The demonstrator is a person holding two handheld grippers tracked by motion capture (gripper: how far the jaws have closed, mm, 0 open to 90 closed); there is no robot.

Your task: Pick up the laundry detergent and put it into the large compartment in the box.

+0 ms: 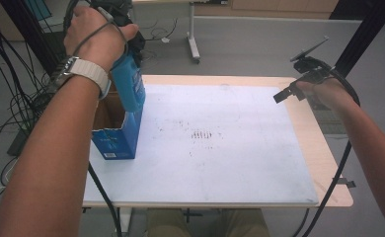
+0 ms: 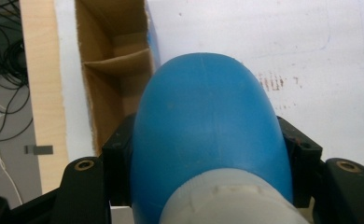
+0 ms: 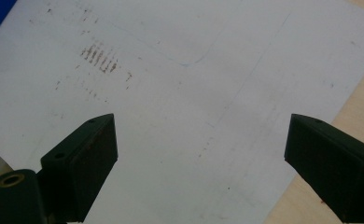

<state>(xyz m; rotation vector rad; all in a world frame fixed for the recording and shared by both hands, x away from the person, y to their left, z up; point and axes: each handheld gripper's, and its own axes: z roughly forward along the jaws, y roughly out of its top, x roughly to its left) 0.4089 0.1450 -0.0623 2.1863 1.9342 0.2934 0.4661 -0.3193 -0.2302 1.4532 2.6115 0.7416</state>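
A blue bottle (image 1: 129,86) with a whitish cap end (image 2: 227,198) hangs bottom-down over an open blue carton (image 1: 115,140) at the table's left. My left gripper (image 1: 126,47) is shut on the bottle near its top, its black pads (image 2: 117,161) pressing both sides. The bottle's lower end reaches the carton's opening, whose brown cardboard divider (image 2: 117,63) shows in the left gripper view. My right gripper (image 1: 291,91) hovers over the table's right side, open, with nothing between its fingers (image 3: 84,163).
A white board (image 1: 215,143) covers most of the wooden table (image 1: 328,163) and bears brownish smudges (image 1: 203,134) near its middle. Black cables (image 1: 13,98) lie on the floor to the left. Another table's leg (image 1: 194,44) stands behind.
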